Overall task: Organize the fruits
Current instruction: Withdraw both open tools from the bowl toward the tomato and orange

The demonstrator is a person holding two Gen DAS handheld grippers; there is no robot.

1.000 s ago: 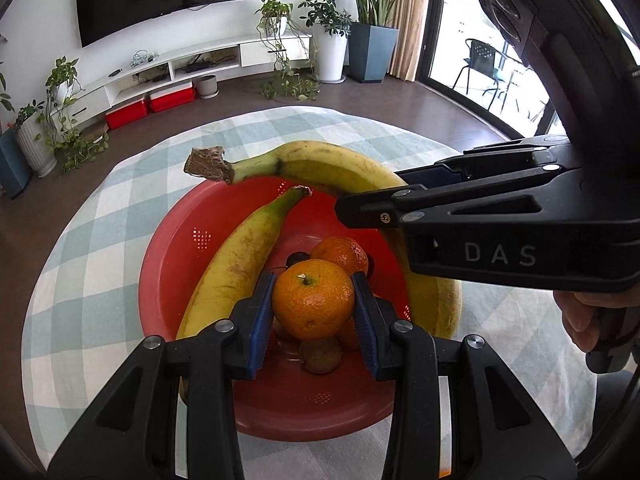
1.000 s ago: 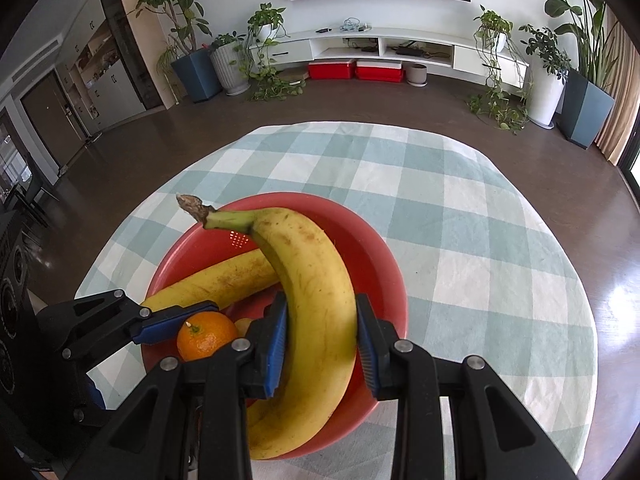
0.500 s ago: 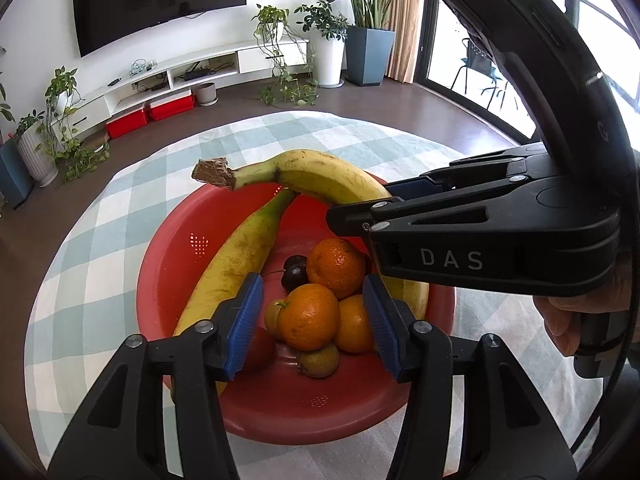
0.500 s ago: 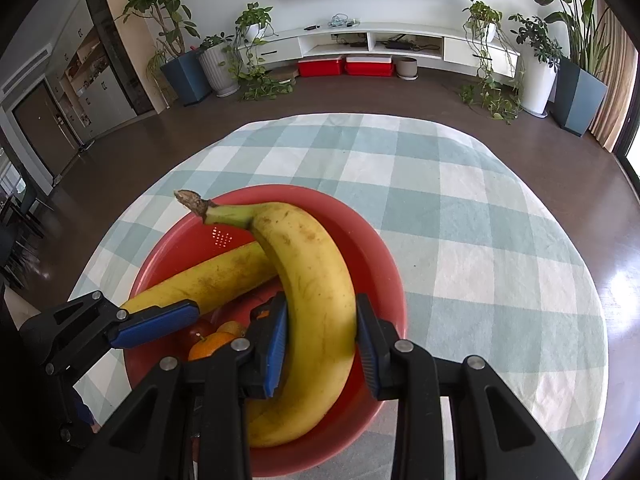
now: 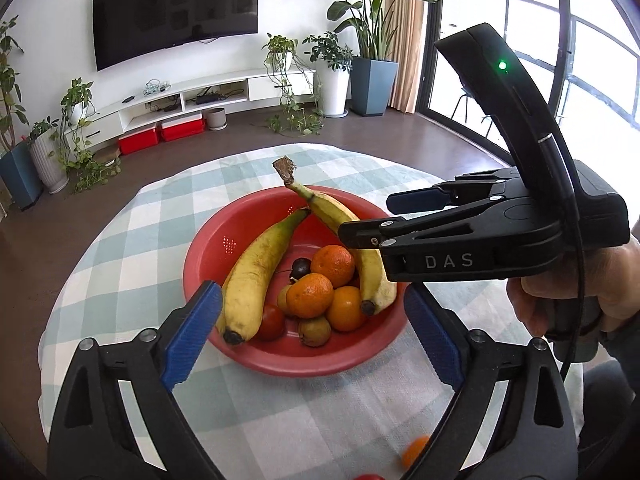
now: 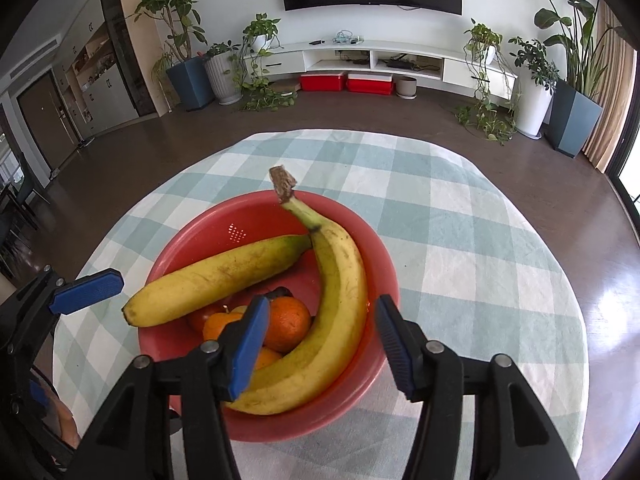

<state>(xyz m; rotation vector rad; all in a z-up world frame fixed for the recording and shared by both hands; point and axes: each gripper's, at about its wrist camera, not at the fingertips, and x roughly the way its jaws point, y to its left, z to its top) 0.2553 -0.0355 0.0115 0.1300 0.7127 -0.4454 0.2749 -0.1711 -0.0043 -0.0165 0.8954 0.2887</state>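
A red bowl (image 5: 304, 360) (image 6: 192, 248) on the checked tablecloth holds two bananas (image 5: 260, 264) (image 6: 344, 300), several oranges (image 5: 310, 294) (image 6: 288, 322), a dark cherry-like fruit (image 5: 301, 267) and small brownish and red fruits. My left gripper (image 5: 312, 328) is open and empty, drawn back above the bowl's near rim. My right gripper (image 6: 318, 340) is open, its fingers either side of the curved banana without touching it; it also shows in the left wrist view (image 5: 384, 216).
An orange (image 5: 414, 450) and a red fruit (image 5: 368, 477) lie on the cloth near the front edge. The round table (image 6: 460, 240) stands in a living room with a TV console and potted plants behind.
My left gripper let go of the orange into the bowl, opened wide and pulled back. My right gripper released the curved banana into the bowl and opened.
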